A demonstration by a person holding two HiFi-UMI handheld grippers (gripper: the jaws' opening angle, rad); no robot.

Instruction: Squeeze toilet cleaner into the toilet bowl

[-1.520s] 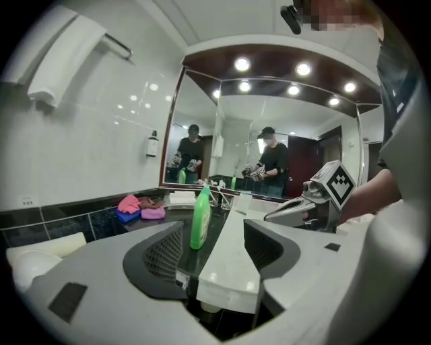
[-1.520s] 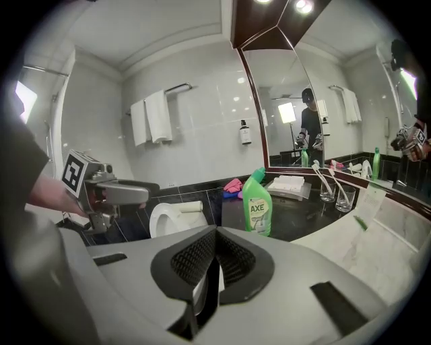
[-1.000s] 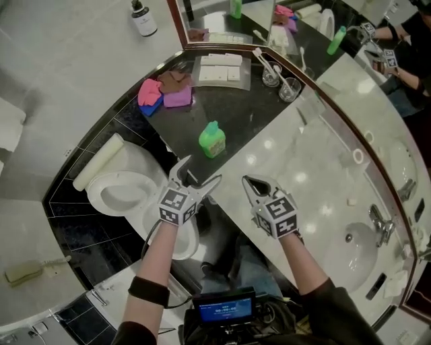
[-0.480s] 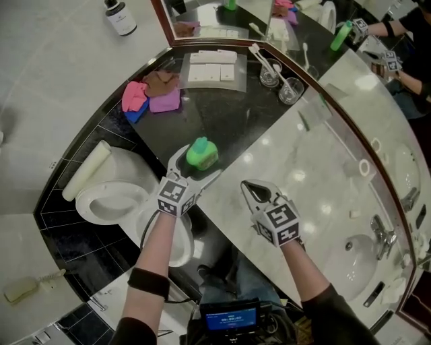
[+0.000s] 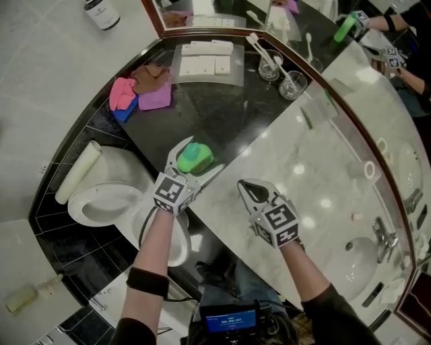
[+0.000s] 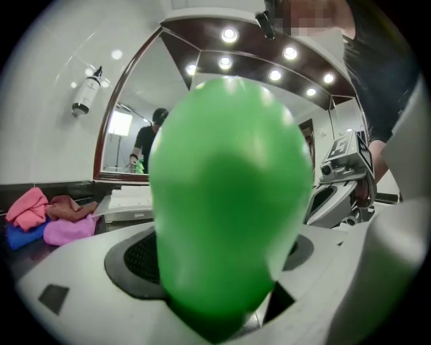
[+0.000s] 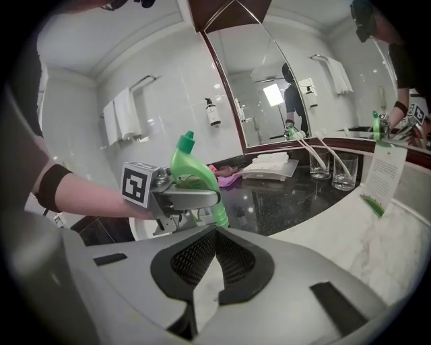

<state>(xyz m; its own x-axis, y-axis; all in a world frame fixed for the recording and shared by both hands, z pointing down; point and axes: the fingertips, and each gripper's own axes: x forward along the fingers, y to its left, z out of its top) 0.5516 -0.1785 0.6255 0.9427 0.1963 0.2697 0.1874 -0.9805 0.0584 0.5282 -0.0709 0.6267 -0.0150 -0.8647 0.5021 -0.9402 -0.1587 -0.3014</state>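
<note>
The toilet (image 5: pixel 82 203) sits left of the dark counter (image 5: pixel 229 114), its bowl partly behind the arm. The green bottle (image 5: pixel 190 160) stands at that counter's near edge. The left gripper (image 5: pixel 201 155) has come forward to straddle it, jaws wide, pad contact unclear. Clamping looks next. The right gripper (image 5: pixel 244 186) is closed and empty.

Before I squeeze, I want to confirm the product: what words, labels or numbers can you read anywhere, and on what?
Nothing is readable as words.
Green toilet-cleaner bottle: no label faces a camera.
Pump bottle on the wall: label print too small.
Standing card on the counter: print too small.
Small screen: blue display, blurred.
Marker cubes: square patterns only, no words.
</note>
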